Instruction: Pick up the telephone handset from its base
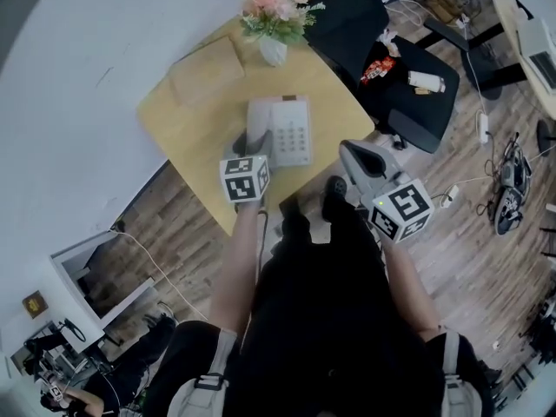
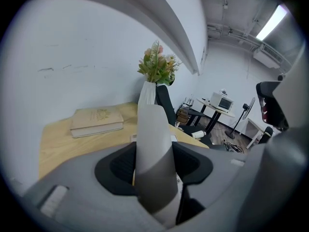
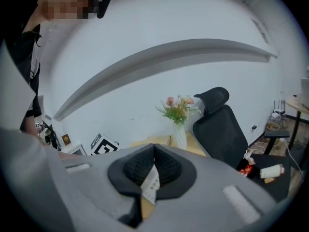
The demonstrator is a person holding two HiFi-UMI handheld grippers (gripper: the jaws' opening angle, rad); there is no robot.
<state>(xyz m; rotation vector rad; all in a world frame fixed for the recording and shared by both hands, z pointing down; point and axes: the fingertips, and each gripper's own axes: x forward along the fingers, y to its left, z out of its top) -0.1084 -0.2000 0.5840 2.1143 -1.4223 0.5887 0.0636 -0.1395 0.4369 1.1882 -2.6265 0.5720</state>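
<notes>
A grey-white telephone base [image 1: 294, 133] with a keypad lies on the light wooden table [image 1: 187, 124]. The long pale handset [image 1: 258, 120] is beside the base's left edge; whether it rests on the base or hangs just above it cannot be told. My left gripper [image 1: 253, 143] is shut on the handset. In the left gripper view the handset [image 2: 154, 129] stands up between the dark pads, with the left gripper [image 2: 155, 164] closed round it. My right gripper [image 1: 349, 152] hovers off the table's right corner, holding nothing. In its own view the right gripper [image 3: 153, 159] has its pads pressed together.
A white vase of pink flowers [image 1: 276, 16] and a tan book [image 1: 207, 69] sit at the far side of the table. A black office chair [image 1: 391, 59] with small items on its seat stands to the right. Cables and a power strip [image 1: 483, 127] lie on the wooden floor.
</notes>
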